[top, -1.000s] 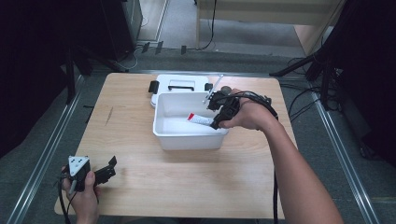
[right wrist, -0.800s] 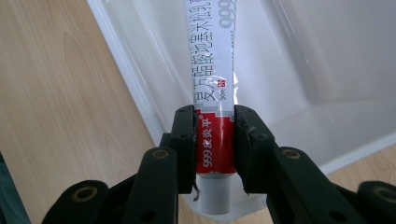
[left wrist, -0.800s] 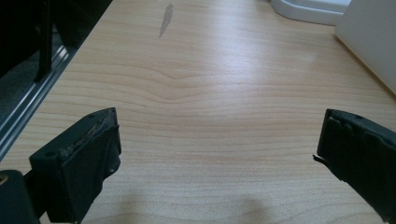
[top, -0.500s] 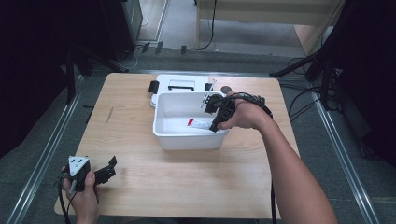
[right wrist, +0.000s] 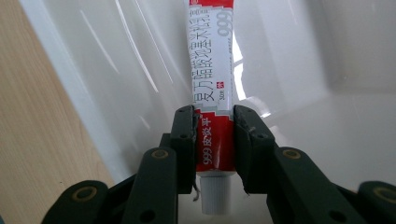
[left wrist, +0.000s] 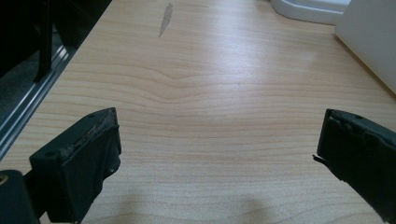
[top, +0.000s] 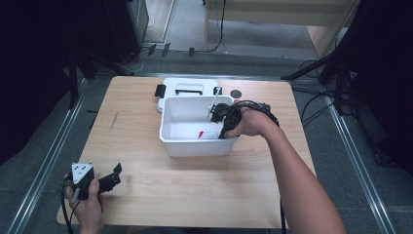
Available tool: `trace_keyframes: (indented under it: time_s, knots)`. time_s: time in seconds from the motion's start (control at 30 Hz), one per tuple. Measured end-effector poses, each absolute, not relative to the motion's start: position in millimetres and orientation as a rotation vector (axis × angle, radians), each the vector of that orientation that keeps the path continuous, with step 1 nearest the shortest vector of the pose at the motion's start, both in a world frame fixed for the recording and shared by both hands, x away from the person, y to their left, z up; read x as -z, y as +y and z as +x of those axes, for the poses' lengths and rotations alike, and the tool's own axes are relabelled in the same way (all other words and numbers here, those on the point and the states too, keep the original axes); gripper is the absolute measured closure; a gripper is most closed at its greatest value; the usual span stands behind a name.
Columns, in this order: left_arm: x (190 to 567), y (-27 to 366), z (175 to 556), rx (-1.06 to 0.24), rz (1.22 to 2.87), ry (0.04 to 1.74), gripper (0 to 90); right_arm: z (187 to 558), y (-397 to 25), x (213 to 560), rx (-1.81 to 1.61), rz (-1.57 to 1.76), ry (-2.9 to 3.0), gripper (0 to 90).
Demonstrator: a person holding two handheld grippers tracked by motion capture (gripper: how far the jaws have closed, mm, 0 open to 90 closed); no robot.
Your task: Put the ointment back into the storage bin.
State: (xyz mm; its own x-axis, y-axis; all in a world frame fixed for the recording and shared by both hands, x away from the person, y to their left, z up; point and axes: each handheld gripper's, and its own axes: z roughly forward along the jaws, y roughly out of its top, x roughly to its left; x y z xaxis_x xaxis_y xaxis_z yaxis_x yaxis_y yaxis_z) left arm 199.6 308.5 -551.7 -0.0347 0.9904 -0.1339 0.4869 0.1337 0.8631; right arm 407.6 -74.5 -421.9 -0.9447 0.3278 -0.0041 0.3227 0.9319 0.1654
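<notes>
A white plastic bin (top: 195, 144) stands in the middle of the wooden table. My right gripper (top: 221, 127) reaches down into its right side. It is shut on a red and white ointment tube (right wrist: 212, 84), clamped near the white cap end, and the tube's body points away along the bin's inner wall (right wrist: 116, 70). From above, the tube (top: 207, 134) lies low inside the bin. My left gripper (top: 116, 176) rests at the table's front left corner, jaws wide open over bare wood (left wrist: 210, 116).
A white lid (top: 187, 88) with black latches lies flat behind the bin. A small dark round mark (top: 236, 93) sits on the table to its right. The bin's corner (left wrist: 369, 37) shows at the upper right of the left gripper view. The table's left edge borders a metal rail (top: 44, 165).
My right gripper has dropped from above the bin's right rim down into the bin, carrying the tube with it. The left gripper has stayed where it was.
</notes>
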Motion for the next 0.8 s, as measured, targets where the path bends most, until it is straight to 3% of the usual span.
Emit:
trace_keyframes:
  time_s: [0.57, 0.8]
  knots:
    - [551.8, 308.7, 199.7, -0.818, 1.456, 1.634, 0.1, 410.5, -66.2, 429.8, -0.160, 0.504, 3.077, 71.8]
    - [551.8, 308.7, 199.7, -0.817, 1.455, 1.634, 0.1, 409.2, -66.3, 426.8, -0.173, 0.496, 3.068, 67.9]
